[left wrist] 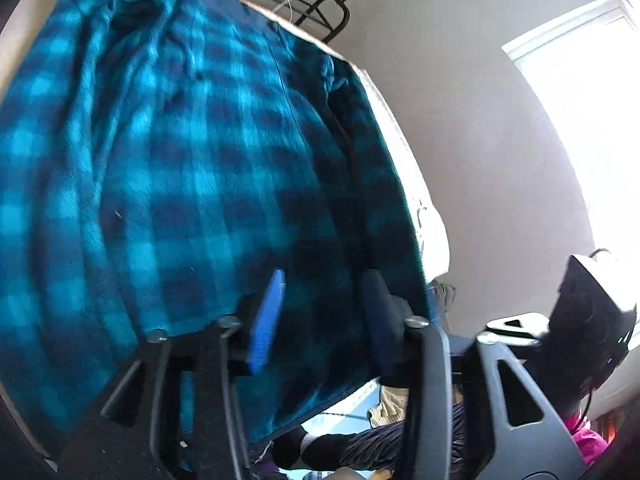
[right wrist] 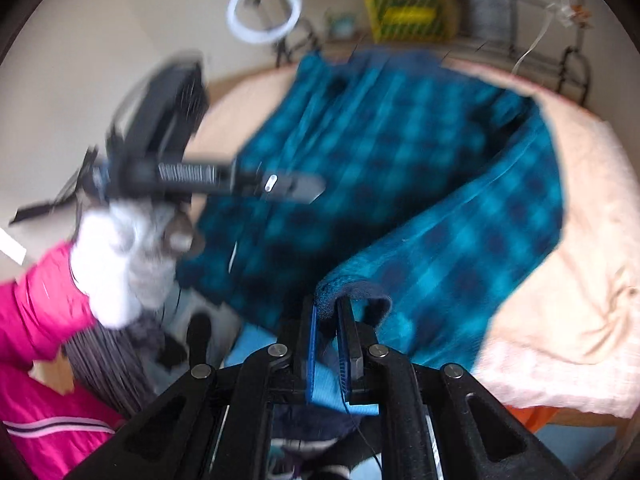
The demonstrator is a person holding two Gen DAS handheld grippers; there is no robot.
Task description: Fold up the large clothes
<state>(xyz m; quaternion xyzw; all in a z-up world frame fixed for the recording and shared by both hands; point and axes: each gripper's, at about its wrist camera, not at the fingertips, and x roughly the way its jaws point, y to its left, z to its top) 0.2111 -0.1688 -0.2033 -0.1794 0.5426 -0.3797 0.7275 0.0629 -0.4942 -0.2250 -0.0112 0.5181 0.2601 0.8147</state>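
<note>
My right gripper (right wrist: pixel 326 316) pinches the plaid fleece jacket (right wrist: pixel 400 168) by its cuff; my left gripper (left wrist: pixel 324 304) stands open over the hem.

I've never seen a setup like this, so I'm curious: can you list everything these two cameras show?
shirt: one, blue plaid fleece, spread on the bed, one sleeve lifted
bed: one, cream cover, under the shirt
ring light: one, white, by the far wall
crate: one, yellow, on the floor beyond the bed
window: one, bright, in the wall
right gripper: one, black with blue pads, clamped on the sleeve's cuff
left gripper: one, black with blue pads, jaws apart over the hem
glove: one, white, holding the left gripper
pink sleeve: one, behind the glove
</note>
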